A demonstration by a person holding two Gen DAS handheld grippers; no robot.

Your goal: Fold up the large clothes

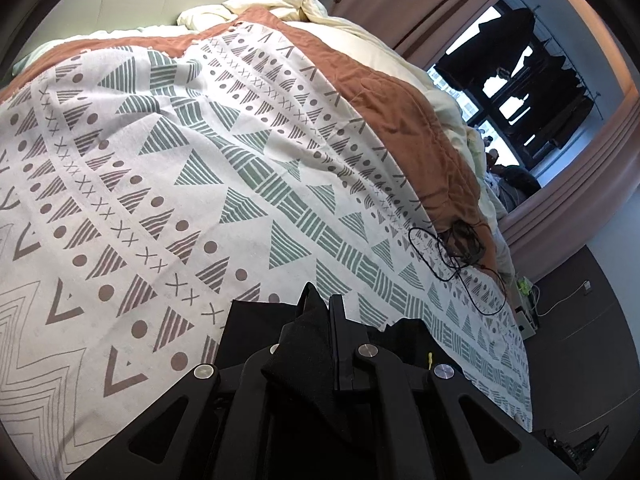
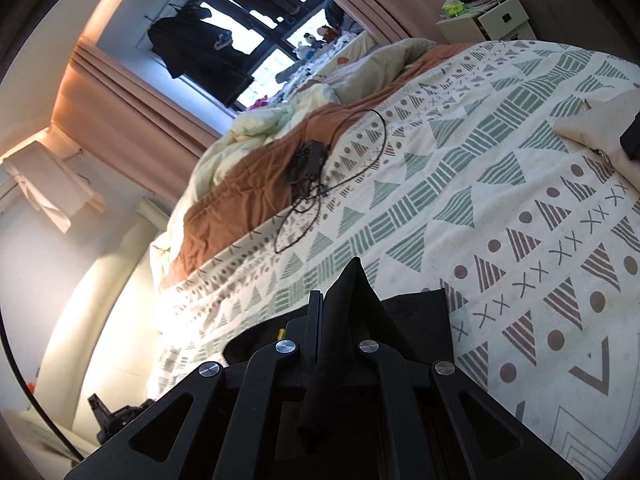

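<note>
Black garment [image 1: 304, 344] pinched at two points, left hand-held gripper [image 1: 320, 312] and right hand-held gripper [image 2: 340, 280] each clamped on its cloth, low over patterned bedspread [image 1: 200, 160]; folding apparently early, laying flat and creasing still ahead.

Your left tool [image 1: 320, 312] is clamped on a peak of black fabric garment [image 1: 296, 344], above the patterned white bedspread [image 1: 180, 168]; a tangled black cable [image 1: 452, 248] lies near its rust-orange border.
</note>
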